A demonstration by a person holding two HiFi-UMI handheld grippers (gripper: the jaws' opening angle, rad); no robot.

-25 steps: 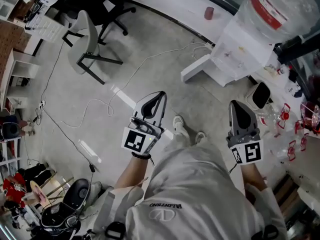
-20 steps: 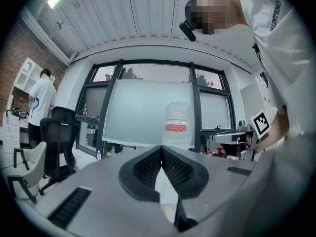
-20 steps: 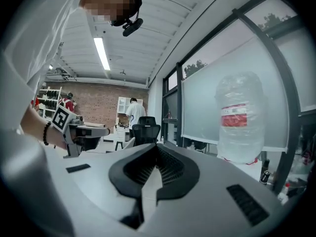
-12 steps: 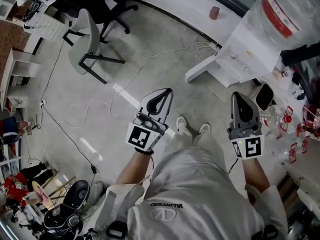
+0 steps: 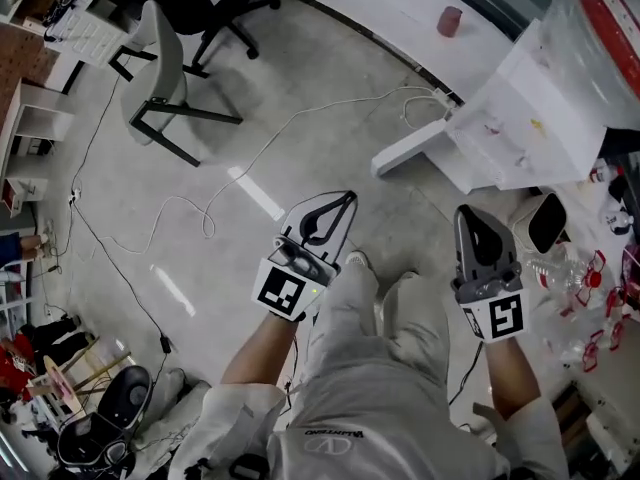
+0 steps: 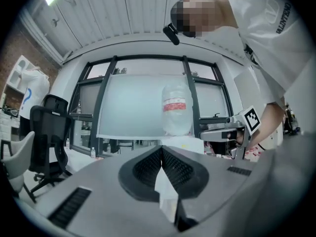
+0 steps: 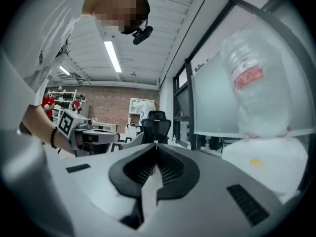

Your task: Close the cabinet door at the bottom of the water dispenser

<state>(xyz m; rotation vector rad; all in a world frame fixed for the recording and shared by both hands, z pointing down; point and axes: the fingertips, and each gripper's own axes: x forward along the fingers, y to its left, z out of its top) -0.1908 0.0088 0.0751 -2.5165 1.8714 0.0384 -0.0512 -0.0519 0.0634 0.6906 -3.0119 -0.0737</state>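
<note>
Both of my grippers point forward over the floor, and I hold nothing in them. The jaws of my left gripper (image 5: 347,201) are pressed together, tip against tip, and its own view shows the same (image 6: 161,147). The jaws of my right gripper (image 5: 468,212) are also together with nothing between them (image 7: 156,144).

The dispenser (image 5: 520,118) stands in front of me, to the right, with the bottle (image 5: 610,28) on top. Its door (image 5: 410,150) at the bottom is open. It sticks out from the foot of the dispenser toward the left, low over the floor. The door lies ahead of the gap between my two grippers, well apart from both tips. My right gripper is nearer to the dispenser than my left one. In the left gripper view the bottle (image 6: 176,107) is straight beyond the jaws; in the right gripper view the dispenser (image 7: 266,164) is to the right of the jaws.
</note>
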